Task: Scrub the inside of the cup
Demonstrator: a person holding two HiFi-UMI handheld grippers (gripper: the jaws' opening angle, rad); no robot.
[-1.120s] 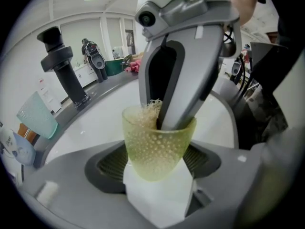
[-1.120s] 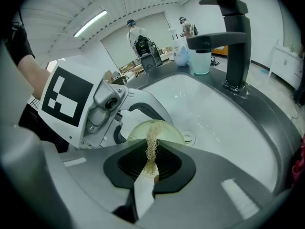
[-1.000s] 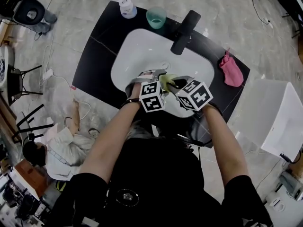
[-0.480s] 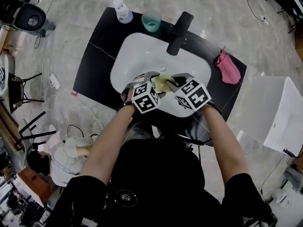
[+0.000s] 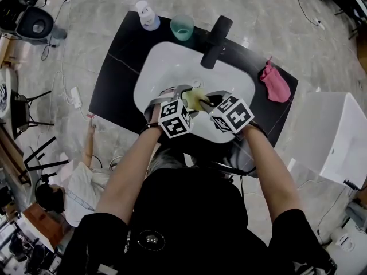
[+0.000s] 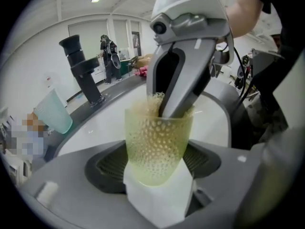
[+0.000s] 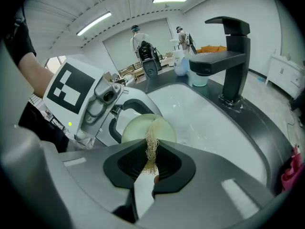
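Observation:
A yellow-green dimpled cup (image 6: 157, 149) sits between the jaws of my left gripper (image 6: 157, 163), which is shut on its lower part. My right gripper (image 7: 151, 163) is shut on a tan fibrous scrubber (image 7: 151, 147). The scrubber reaches into the cup's mouth (image 7: 138, 128). In the left gripper view the right gripper's fingers (image 6: 178, 87) dip into the cup from above. In the head view both grippers meet over the front of the white sink (image 5: 166, 67), with the cup (image 5: 195, 99) between the left gripper (image 5: 176, 94) and the right gripper (image 5: 211, 101).
A black faucet (image 5: 217, 39) stands at the sink's back. A teal cup (image 5: 182, 26) and a white bottle (image 5: 147, 14) stand on the black counter at the far left. A pink cloth (image 5: 273, 82) lies at the right. A white box (image 5: 338, 136) stands beside the counter.
Both grippers stay together over the sink, with cup and scrubber still held. The pair has shifted slightly to the left and toward the faucet.

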